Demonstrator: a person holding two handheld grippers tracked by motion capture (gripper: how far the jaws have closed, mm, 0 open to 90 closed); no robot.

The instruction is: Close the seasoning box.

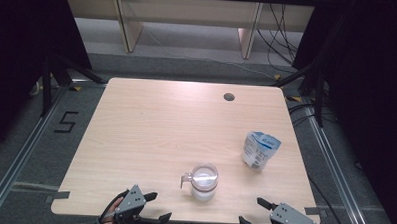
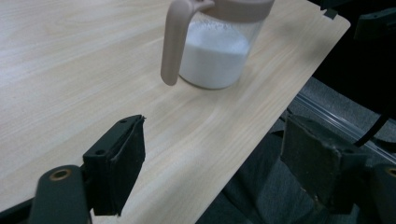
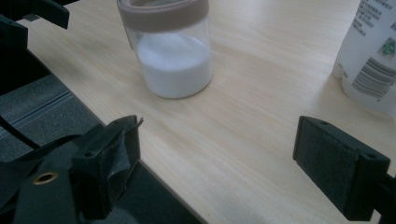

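A clear jar (image 1: 203, 181) with a beige lid and side handle, part full of white powder, stands near the table's front edge. In the left gripper view the jar (image 2: 215, 51) has its handle turned toward me. A white and blue pouch (image 1: 260, 150) stands upright to the jar's right. My left gripper (image 1: 158, 206) rests at the front edge, left of the jar, its jaws wide open over bare wood (image 2: 215, 154). At the front right my right gripper (image 1: 252, 211) is open too. Its view has the jar (image 3: 173, 56) ahead and the pouch (image 3: 373, 56) at the right.
The light wooden table (image 1: 151, 125) has a round cable hole (image 1: 229, 97) at the back right. Grey floor with metal rails surrounds it, with a taped mark (image 1: 66, 121) at the left. Shelf legs and cables lie beyond the far edge.
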